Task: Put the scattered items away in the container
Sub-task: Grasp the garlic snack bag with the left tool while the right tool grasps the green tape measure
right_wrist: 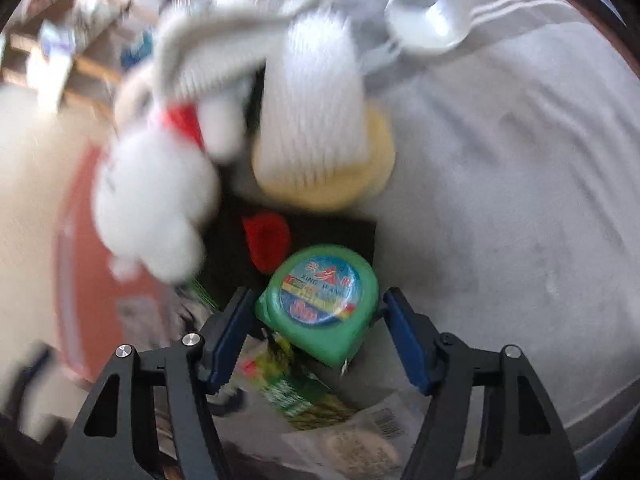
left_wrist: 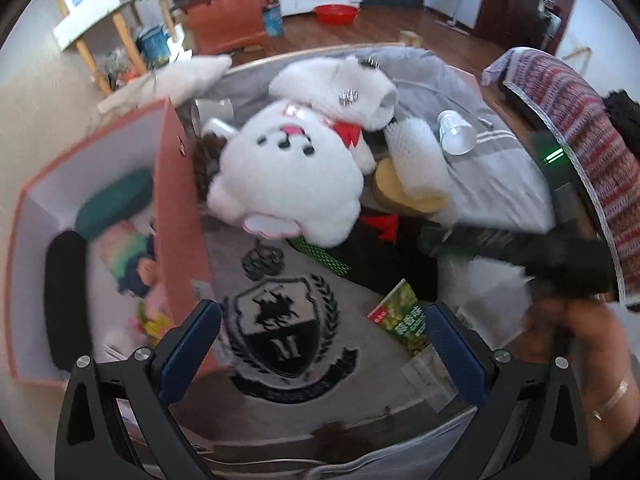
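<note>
A green tape measure (right_wrist: 320,292) lies on a green snack packet (right_wrist: 288,384) and a black cloth. My right gripper (right_wrist: 319,300) straddles it, with both blue pads against its sides. In the left wrist view the pink box (left_wrist: 180,208) stands open at the left, holding a dark green case (left_wrist: 116,204), a black case (left_wrist: 66,300) and colourful items. My left gripper (left_wrist: 324,320) hangs open over a grey garment with a dark crest (left_wrist: 280,332), nothing between its fingers. A white plush toy (left_wrist: 288,176) lies beside the box, and the snack packet (left_wrist: 404,320) sits by the right finger.
A white foam sleeve (left_wrist: 416,152), a yellow round piece (left_wrist: 396,196) and a clear plastic cup (left_wrist: 456,132) lie on grey clothing behind the plush. A person's hand (left_wrist: 580,340) is at the right. A knitted cover (left_wrist: 580,128) drapes the far right edge.
</note>
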{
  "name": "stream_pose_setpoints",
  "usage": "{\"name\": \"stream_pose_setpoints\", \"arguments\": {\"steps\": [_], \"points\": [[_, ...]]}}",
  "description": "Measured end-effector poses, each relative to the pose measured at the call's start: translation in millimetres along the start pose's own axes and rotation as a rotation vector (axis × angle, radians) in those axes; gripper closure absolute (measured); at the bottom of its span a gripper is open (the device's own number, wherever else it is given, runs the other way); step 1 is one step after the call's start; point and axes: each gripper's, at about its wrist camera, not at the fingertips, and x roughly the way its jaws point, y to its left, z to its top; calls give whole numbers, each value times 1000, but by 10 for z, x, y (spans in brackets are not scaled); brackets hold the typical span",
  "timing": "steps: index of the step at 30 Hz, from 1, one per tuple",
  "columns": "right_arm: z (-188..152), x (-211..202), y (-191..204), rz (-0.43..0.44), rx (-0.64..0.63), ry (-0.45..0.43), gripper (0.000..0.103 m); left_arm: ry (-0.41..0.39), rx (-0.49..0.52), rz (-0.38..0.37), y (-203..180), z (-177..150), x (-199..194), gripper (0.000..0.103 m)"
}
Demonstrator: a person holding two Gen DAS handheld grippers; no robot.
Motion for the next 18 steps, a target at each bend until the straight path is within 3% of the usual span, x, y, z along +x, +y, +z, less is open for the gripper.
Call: {"name": "stream_pose_setpoints", "arguments": {"steps": [6, 12, 13, 14, 16, 17, 18], "points": [[232, -658, -277, 102, 85, -149, 37, 119, 39, 20, -462, -150, 633, 0], [226, -877, -408, 134, 119, -204, 37, 203, -85, 2, -606, -165, 1095, 10], [221, -860, -348, 141, 124, -201, 37, 229, -112, -8, -612, -192, 1182, 17], [238, -800, -309, 148, 129, -197, 37, 262, -138, -26, -622, -237, 1283, 35], [261, -754, -277, 153, 131, -187, 37, 258, -144, -17, -662, -297, 1342, 44], [266, -759, -288, 156, 131, -182, 37, 232, -131, -9, -691, -303, 1299, 66], [264, -761, -291, 161, 131, -177, 37, 216, -130, -22, -702, -304, 1251, 75]]}}
